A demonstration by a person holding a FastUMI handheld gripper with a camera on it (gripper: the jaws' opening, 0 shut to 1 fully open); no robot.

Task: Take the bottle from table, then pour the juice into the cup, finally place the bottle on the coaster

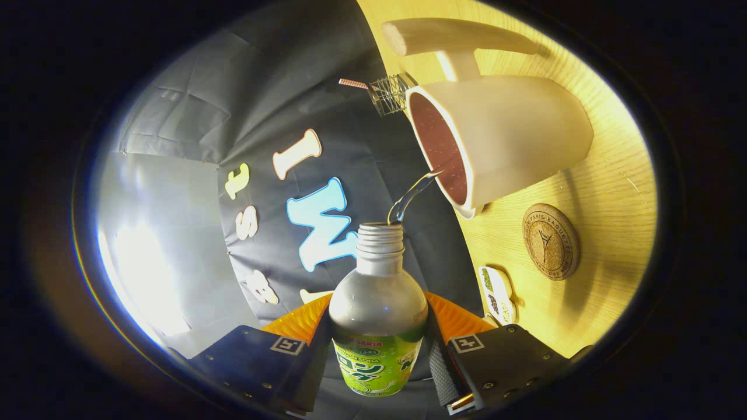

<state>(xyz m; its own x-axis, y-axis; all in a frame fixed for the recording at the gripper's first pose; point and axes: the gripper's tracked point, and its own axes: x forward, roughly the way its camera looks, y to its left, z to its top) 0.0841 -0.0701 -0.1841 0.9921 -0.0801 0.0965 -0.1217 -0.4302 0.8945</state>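
While the gripper [378,356] clamps both fingers on the bottle [378,315] between them, the whole view is rolled over and a clear stream [413,195] arcs from the uncapped neck into the white cup [513,140] (dark inside, wooden handle) on the pale wooden table [607,221]. Beside the cup lies the round cork coaster [551,241], bare, with a small dish [497,287] nearby.

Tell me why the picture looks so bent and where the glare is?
Gripper view: the fisheye lens curves the wooden table; white glare washes the booth wall beside the gripper; the clear green-labelled bottle, white cup and round cork coaster stay sharp.
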